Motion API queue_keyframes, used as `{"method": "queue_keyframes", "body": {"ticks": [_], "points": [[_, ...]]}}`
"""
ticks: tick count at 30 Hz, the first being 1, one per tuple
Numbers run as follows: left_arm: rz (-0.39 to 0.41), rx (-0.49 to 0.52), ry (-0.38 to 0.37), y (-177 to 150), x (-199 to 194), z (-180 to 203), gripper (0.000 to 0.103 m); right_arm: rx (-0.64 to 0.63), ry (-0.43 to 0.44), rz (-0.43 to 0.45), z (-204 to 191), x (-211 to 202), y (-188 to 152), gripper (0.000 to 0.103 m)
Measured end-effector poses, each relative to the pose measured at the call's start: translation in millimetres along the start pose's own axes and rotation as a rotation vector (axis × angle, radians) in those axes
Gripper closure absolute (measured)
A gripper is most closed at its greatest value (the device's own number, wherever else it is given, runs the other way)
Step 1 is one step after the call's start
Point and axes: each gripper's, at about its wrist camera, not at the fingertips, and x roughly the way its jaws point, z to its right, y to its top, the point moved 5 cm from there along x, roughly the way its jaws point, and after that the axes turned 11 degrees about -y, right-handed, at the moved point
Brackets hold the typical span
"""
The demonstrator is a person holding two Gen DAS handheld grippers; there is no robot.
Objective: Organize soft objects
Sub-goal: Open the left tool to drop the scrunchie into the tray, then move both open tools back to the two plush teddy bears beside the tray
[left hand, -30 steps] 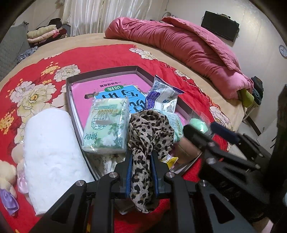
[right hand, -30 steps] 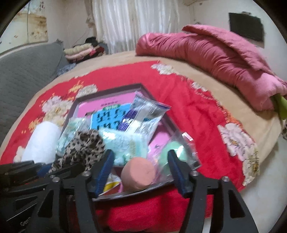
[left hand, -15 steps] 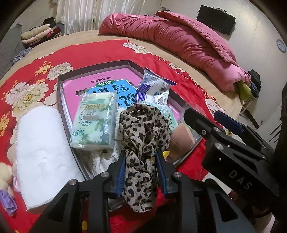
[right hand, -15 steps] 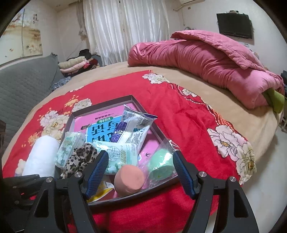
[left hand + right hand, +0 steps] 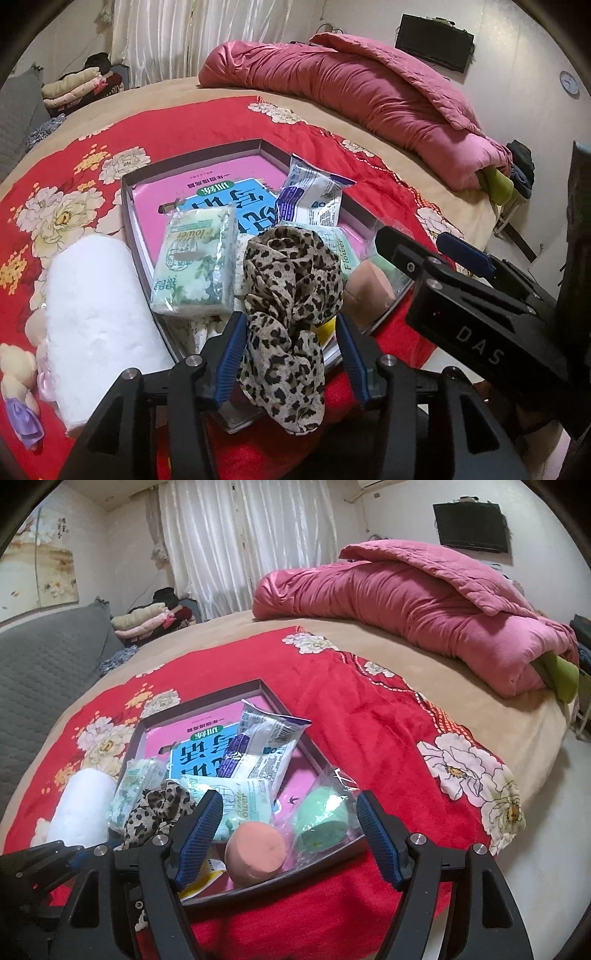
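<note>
Right now my left tongs [image 5: 291, 354] have just been opening, and their blue pads stand apart on either side of the leopard-print scarf [image 5: 291, 295], which lies bunched between them without being squeezed; its upper coil rests inside the grey tray [image 5: 127, 206] and its tail drapes over the tray's near rim onto the red floral blanket [image 5: 177, 125]. From the left wrist view I see a green tissue pack [image 5: 195, 266] lying in the tray just left of the scarf, touching it, and a blue-and-white pouch [image 5: 312, 197] farther back on top of a pink and blue booklet [image 5: 218, 192]. Outside the tray, to its left on the blanket, a white rolled towel [image 5: 96, 321] lies with a small plush toy [image 5: 16, 384] at its near end. My right tongs [image 5: 291, 834] are spread wide and hold nothing; from the right wrist view they frame a peach sponge [image 5: 255, 853] and a green sponge in a clear bag [image 5: 321, 819], both sitting in the near corner of the tray, the pads clear of both. A second tissue pack [image 5: 240, 801] lies just behind the peach sponge. Farther back on the bed a pink quilt [image 5: 413, 609] is heaped along the far edge.
</note>
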Motion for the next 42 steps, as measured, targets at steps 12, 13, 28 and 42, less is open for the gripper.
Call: {"method": "queue_keyframes", "body": {"ticks": [12, 13, 28, 42], "points": [[0.041, -0.029, -0.017, 6, -13, -11, 0.045, 0.015, -0.013, -0.004, 3, 2, 0, 0.027], [0.04, -0.03, -0.016, 6, -14, -12, 0.045, 0.015, -0.013, -0.004, 3, 2, 0, 0.027], [0.061, -0.03, -0.007, 0, -28, -11, 0.045, 0.014, -0.011, -0.01, 3, 4, -1, 0.027], [0.065, -0.024, 0.008, -2, -35, -7, 0.038, 0.028, 0.0, -0.027, 6, 8, -3, 0.026]]}}
